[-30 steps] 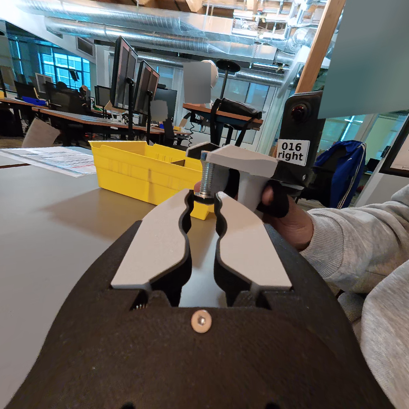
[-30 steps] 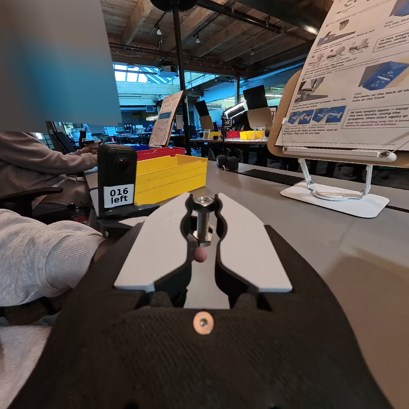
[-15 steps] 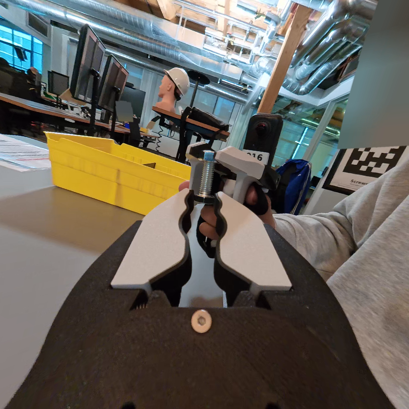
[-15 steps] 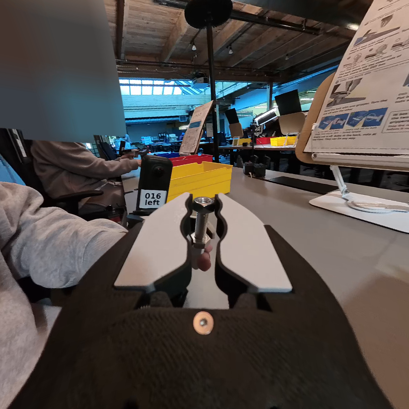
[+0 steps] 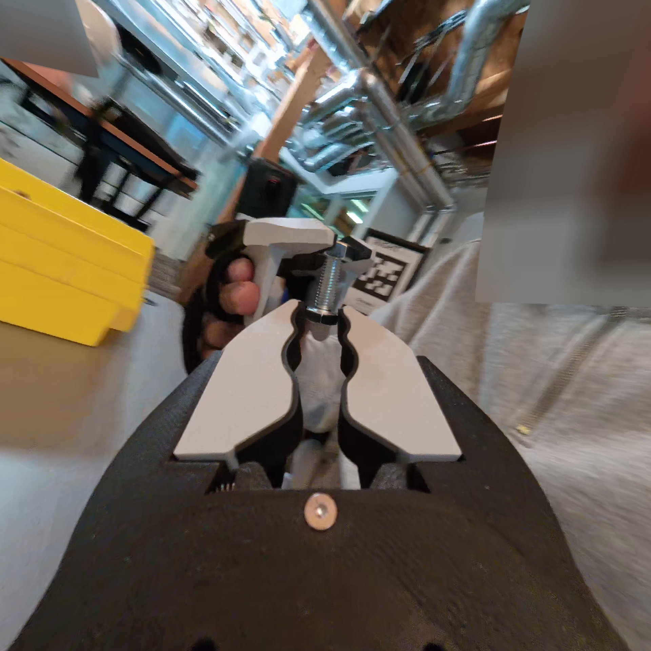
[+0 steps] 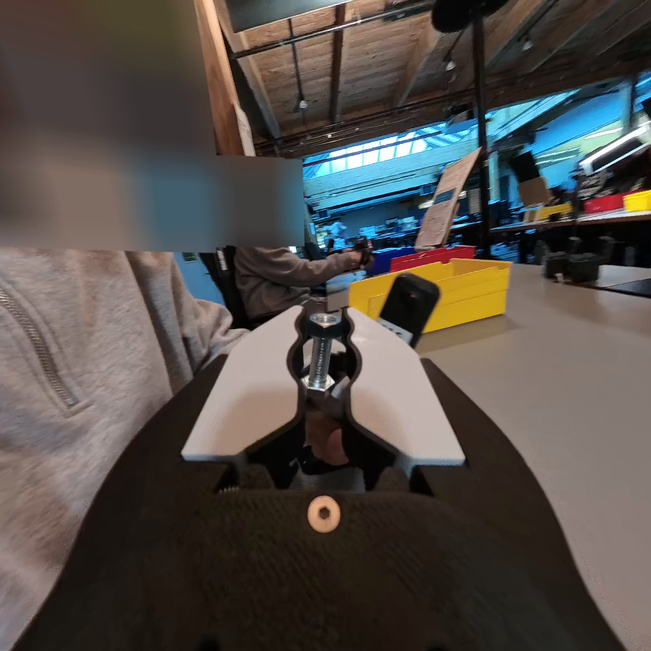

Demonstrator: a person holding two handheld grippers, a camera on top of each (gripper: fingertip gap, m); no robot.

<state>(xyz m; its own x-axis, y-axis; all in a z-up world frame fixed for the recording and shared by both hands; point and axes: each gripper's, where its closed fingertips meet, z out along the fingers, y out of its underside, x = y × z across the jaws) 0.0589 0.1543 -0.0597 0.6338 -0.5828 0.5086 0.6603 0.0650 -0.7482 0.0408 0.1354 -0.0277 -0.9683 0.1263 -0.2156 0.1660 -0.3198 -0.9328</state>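
Observation:
A silver bolt [image 5: 327, 281] with a hex nut [image 5: 318, 317] on its thread is held between my two grippers, above the table and close to the person's body. My left gripper [image 5: 320, 310] is shut on the nut at its fingertips. The bolt stands up from it, and my right gripper [image 5: 340, 248] clamps the head from above. In the right wrist view my right gripper [image 6: 322, 313] is shut on the bolt head [image 6: 322, 322]. The shaft [image 6: 320, 355] runs down to the nut [image 6: 318, 384], and the left gripper's camera [image 6: 410, 303] is just behind.
A yellow bin [image 5: 63, 267] stands on the grey table [image 6: 528, 387] and also shows in the right wrist view [image 6: 458, 292], with a red bin [image 6: 433, 255] behind it. The person's grey sweater [image 6: 88, 334] is close by. Another person [image 6: 281, 274] sits beyond. My two grippers' fingertips are within a few centimetres of each other.
Both grippers have swung toward the person's body and tilted, still clamped on the bolt and nut. In the left wrist view the right gripper's handle has turned from the bolt's right to its left.

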